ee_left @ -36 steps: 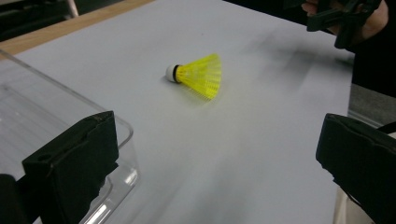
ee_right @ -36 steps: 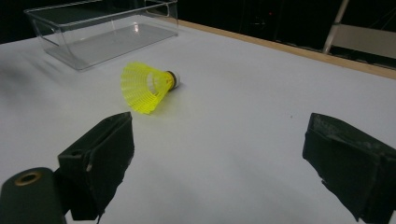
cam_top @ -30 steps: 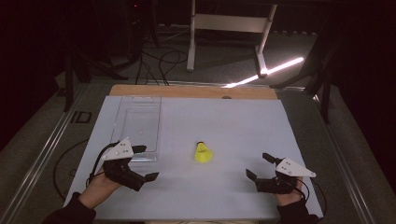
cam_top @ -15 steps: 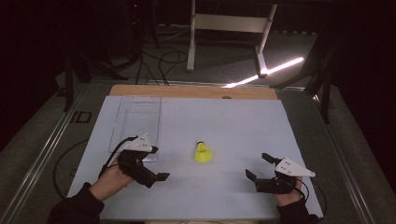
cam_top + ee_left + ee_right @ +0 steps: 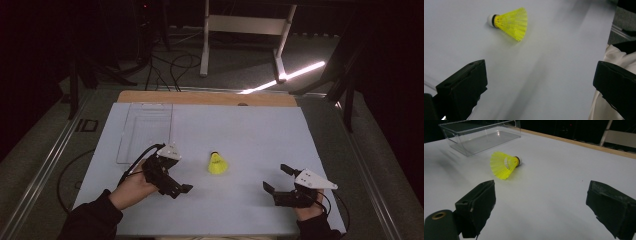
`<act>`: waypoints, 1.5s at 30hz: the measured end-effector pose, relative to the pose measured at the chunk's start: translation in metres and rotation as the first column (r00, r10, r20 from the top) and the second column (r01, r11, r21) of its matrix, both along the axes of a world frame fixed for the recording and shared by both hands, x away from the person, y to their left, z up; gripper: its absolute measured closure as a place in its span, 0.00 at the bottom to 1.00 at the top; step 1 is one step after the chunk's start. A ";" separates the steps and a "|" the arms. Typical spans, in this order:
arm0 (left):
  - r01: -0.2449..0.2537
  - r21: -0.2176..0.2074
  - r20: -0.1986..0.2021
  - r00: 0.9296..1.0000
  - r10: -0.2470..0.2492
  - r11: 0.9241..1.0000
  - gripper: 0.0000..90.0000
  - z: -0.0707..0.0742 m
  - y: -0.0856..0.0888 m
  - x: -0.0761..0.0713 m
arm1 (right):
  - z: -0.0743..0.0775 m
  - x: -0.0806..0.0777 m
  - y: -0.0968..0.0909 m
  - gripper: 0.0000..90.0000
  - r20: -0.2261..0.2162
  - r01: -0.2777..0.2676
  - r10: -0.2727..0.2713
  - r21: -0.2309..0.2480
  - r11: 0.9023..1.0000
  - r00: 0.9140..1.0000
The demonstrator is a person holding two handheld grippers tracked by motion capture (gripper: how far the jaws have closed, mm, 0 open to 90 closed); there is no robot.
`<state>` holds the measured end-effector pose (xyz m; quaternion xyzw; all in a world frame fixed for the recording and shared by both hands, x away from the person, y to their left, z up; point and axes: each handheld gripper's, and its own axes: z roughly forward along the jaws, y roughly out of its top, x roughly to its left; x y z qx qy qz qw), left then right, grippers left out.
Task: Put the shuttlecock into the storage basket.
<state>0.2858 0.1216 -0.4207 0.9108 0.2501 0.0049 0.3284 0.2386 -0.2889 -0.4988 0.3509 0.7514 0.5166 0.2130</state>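
We have our left gripper [image 5: 176, 181] near the yellow plastic shuttlecock [image 5: 217, 164] – jaws apart, nothing grasped yet; right gripper [image 5: 276, 181] waits, jaws apart.

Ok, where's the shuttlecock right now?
In the high view the shuttlecock lies on its side mid-table, between the left gripper and right gripper, nearer the left.

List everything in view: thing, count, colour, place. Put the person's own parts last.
shuttlecock: one, yellow with a white cork, lying on its side mid-table
clear bin: one, transparent, far left of the table
table: one, white top with a wooden far edge
white frame: one, on the floor beyond the table
left hand-held gripper: one, black, open, left of the shuttlecock
right hand-held gripper: one, black, open, near right of the table
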 end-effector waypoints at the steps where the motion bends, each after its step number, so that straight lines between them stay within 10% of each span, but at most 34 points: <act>1: -0.007 0.011 -0.005 1.000 0.007 1.000 0.00 0.000 -0.002 0.001 | 0.000 0.000 0.000 0.10 0.000 -0.001 0.001 0.001 1.000 1.000; 25: 0.033 0.226 -0.085 0.996 -0.014 0.974 0.00 -0.010 -0.051 0.022 | -0.001 0.000 0.000 0.10 -0.007 0.000 0.000 0.000 1.000 1.000; 45: -0.025 0.269 -0.093 0.994 0.051 0.963 0.05 -0.019 -0.092 0.044 | -0.002 0.001 0.001 0.10 -0.011 -0.001 0.001 -0.007 1.000 1.000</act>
